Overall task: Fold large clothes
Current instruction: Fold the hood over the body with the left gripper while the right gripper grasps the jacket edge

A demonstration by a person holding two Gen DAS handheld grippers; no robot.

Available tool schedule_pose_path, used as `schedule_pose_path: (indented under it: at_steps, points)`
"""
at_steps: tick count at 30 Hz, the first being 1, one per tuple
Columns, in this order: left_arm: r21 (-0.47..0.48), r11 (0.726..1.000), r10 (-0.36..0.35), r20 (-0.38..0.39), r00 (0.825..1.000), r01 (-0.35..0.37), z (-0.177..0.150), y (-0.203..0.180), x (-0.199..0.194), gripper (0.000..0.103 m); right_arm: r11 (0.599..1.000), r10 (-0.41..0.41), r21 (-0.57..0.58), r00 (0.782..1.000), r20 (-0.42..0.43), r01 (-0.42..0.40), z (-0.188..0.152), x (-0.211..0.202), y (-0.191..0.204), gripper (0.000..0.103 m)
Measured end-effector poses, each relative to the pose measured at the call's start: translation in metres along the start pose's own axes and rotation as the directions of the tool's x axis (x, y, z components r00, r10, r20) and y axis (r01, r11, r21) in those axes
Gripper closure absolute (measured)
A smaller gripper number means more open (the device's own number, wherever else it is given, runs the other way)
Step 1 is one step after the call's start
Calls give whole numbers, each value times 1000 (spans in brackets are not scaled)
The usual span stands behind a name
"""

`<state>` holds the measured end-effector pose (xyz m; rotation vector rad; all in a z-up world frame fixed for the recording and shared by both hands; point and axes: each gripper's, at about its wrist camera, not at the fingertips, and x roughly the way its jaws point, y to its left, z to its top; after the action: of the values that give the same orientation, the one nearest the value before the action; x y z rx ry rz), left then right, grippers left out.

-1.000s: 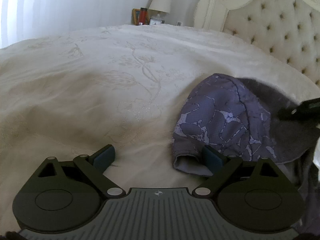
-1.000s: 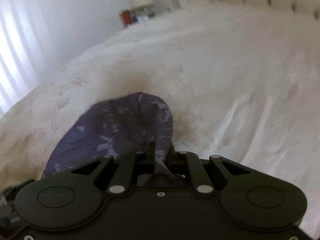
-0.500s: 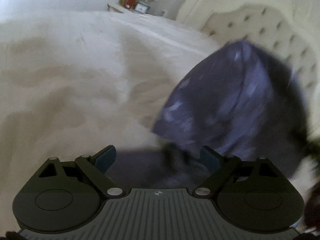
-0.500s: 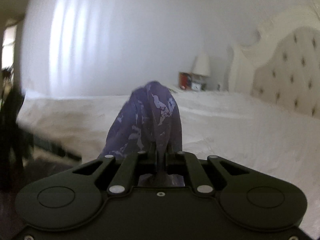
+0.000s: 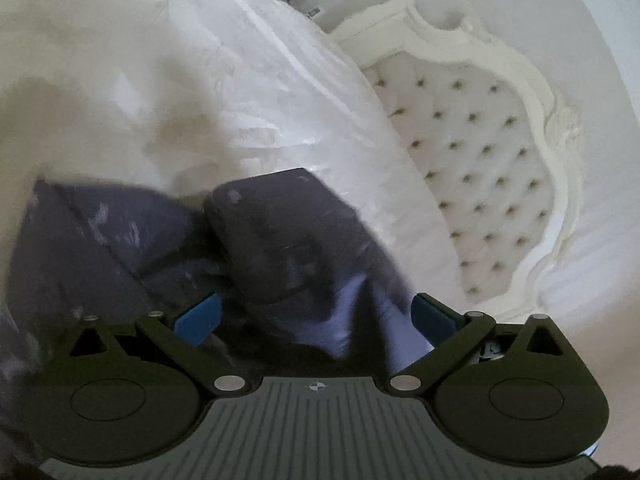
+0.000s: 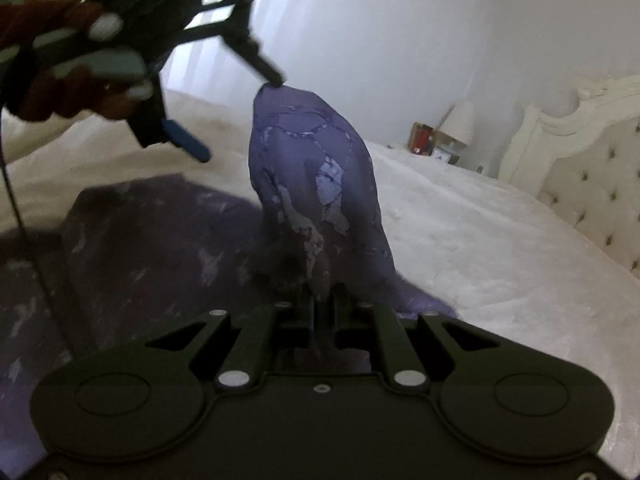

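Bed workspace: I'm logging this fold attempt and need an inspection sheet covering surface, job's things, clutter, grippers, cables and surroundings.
Surface: white embroidered bedspread, rumpled.
Job's things: purple patterned garment, one part lifted in a peak, the rest spread on the bedspread.
Clutter: nothing seen on the bedspread.
Grippers: right gripper shut on the garment's near edge; left gripper open, fabric lying between its blue pads. In the right wrist view one of its fingers reaches the garment's peak.
Cables: thin dark cable hanging below the left gripper.
Surroundings: tufted cream headboard; lamp and small items on a nightstand; bright curtained wall.
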<state>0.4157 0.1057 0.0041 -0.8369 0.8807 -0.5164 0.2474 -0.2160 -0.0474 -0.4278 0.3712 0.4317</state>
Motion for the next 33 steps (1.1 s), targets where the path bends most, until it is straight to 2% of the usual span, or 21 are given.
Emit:
schedule_pose_path:
  at_steps: [4, 8, 10, 11, 12, 13, 15, 16, 17, 19, 21, 23, 24, 26, 27, 31, 32, 33]
  points:
    - [-2, 1000, -3, 5, 1000, 3, -6, -3, 1, 0, 999, 3, -41, 1000, -14, -3, -2, -3, 9, 84]
    - [59, 994, 90, -48, 995, -87, -13, -4, 11, 3, 999, 4, -42, 1000, -23, -5, -2, -2, 10, 81]
    - [51, 993, 107, -96, 990, -102, -19, -2, 22, 40, 1000, 3, -6, 1000, -26, -3, -5, -4, 8, 80]
    - [27, 995, 96, -122, 988, -93, -22, 0, 25, 74, 1000, 6, 25, 999, -31, -5, -6, -7, 6, 79]
    - [-1, 995, 96, -123, 988, -97, -24, 1, 26, 89, 998, 8, 68, 999, -36, -5, -7, -11, 3, 68]
    - [-24, 994, 104, -110, 988, -107, -26, 0, 27, 89, 992, 17, 128, 999, -41, -11, -7, -15, -4, 58]
    - [-33, 996, 81, -92, 992, -84, -25, -6, 26, 89, 959, 59, 281, 997, -51, -43, -9, -24, -20, 14]
    - [-28, 997, 65, -91, 994, -68, -24, -12, 26, 89, 927, 90, 370, 995, -46, -67, -12, -30, -29, 9]
    - [-24, 998, 57, -89, 994, -60, -23, -16, 25, 89, 892, 114, 444, 993, -33, -88, -16, -37, -37, 8]
    - [-26, 999, 42, -82, 996, -44, -20, -23, 26, 88, 779, 186, 608, 983, 11, -154, -27, -46, -55, 5]
    - [-43, 999, 23, -79, 997, -26, -21, -25, 26, 88, 602, 280, 760, 956, 88, -246, -43, -46, -73, 2]
    - [-51, 999, 9, -74, 997, -13, -20, -29, 28, 88, 404, 326, 869, 932, 156, -286, -60, -35, -85, 2]
    - [-46, 999, 7, -74, 997, -10, -20, -32, 29, 88, 292, 343, 911, 921, 185, -292, -69, -24, -90, 2]
    - [-40, 999, 5, -76, 997, -8, -22, -31, 29, 88, 116, 354, 949, 905, 237, -294, -83, -4, -98, 2]
    - [-41, 999, 0, -79, 997, -3, -24, -30, 28, 88, 55, 346, 954, 902, 257, -293, -90, 3, -100, 2]
    - [-48, 999, -16, -78, 997, 12, -29, -29, 23, 88, -70, 294, 965, 919, 262, -252, -95, 33, -116, 1]
    - [-41, 999, -18, -76, 997, 15, -31, -30, 22, 88, -91, 270, 967, 929, 255, -239, -93, 38, -124, 1]
    - [-25, 999, -22, -72, 997, 20, -33, -31, 20, 88, -94, 248, 967, 936, 252, -236, -90, 40, -132, 2]
